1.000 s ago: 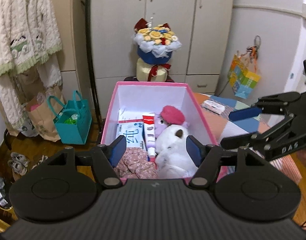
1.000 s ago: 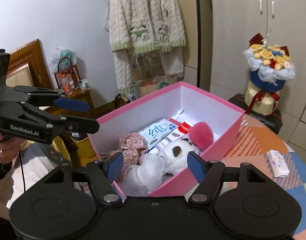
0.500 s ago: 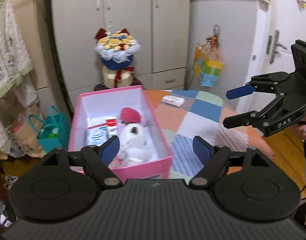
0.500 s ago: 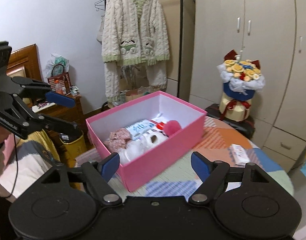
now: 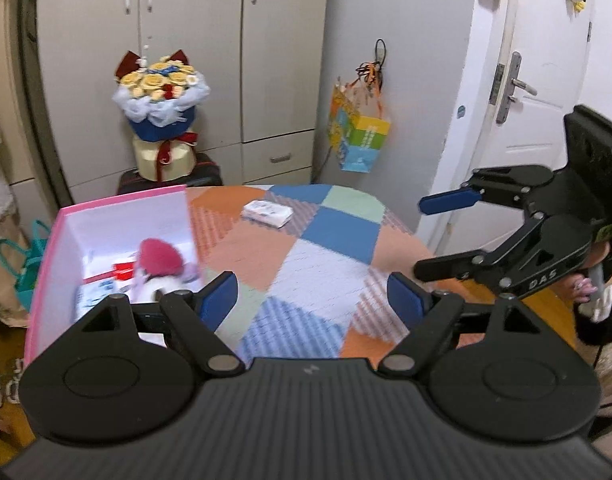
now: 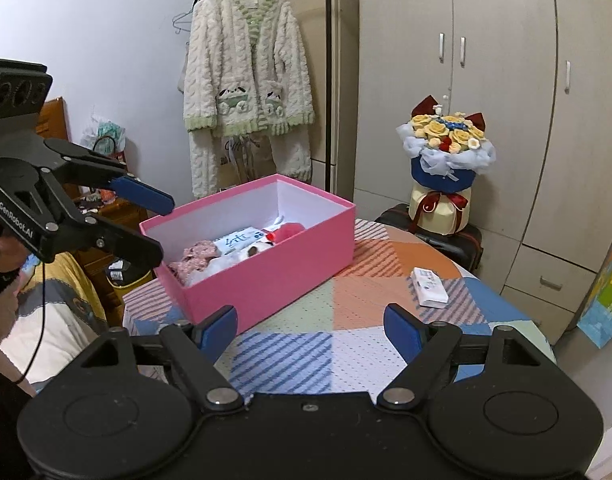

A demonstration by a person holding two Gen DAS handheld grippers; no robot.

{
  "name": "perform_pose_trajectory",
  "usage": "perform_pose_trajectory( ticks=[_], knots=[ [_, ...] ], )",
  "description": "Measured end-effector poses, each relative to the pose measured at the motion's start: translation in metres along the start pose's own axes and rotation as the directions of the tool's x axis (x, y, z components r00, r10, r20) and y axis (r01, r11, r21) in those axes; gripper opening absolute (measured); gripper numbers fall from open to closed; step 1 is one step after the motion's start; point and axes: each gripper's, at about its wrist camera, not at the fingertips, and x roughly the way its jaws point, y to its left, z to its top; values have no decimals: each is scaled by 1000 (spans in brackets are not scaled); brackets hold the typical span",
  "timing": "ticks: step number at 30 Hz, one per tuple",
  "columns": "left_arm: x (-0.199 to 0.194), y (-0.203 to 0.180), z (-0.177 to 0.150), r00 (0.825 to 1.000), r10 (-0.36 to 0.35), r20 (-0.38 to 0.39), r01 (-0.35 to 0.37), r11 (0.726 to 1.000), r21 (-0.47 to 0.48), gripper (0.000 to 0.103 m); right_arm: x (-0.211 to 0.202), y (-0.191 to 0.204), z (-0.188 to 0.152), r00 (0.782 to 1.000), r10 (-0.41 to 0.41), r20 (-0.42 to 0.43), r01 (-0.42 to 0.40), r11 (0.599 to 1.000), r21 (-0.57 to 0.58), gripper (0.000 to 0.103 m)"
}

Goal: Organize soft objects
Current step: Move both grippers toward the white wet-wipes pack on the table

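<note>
**Both claws standing wide over the patchwork bench**

The right wrist view is showing the whole pink box on the bench, with floral cloth, a tissue pack and a white plush toy inside; the left view is catching only the box's end (blurred) plus a door. A second tissue pack is lying apart on the bench.

The left claw and right claw are gaping wide, nothing between them, having just been opening. A second ago both were hanging right over the box; now they are sitting farther back.
</note>
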Motion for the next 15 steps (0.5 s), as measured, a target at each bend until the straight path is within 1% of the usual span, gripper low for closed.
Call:
perform_pose_trajectory(
  ticks=[4, 6, 8, 10, 13, 15],
  knots=[
    [28, -7, 9, 1000, -20, -8, 20, 999, -25, 80, 9, -21, -7, 1000, 3, 20, -3, 1000, 16, 84],
    [42, -7, 11, 1000, -19, -10, 19, 999, -41, 80, 15, -30, -12, 999, -3, 45, 2, 1000, 14, 84],
    [56, -7, 14, 1000, -19, -5, 18, 998, -67, 79, 23, -38, -17, 998, -2, 64, 1, 1000, 5, 84],
    [71, -4, 16, 1000, -26, 2, 26, 994, -104, 78, 34, -45, -20, 998, -3, 63, 3, 1000, -1, 84],
    [93, -2, 17, 1000, -21, 21, 24, 988, -153, 78, 51, -55, -21, 996, -47, 71, 48, 999, -15, 84],
    [106, -2, 16, 999, -12, 52, 21, 985, -174, 78, 62, -60, -23, 994, -72, 85, 76, 996, -37, 84]
  ],
)
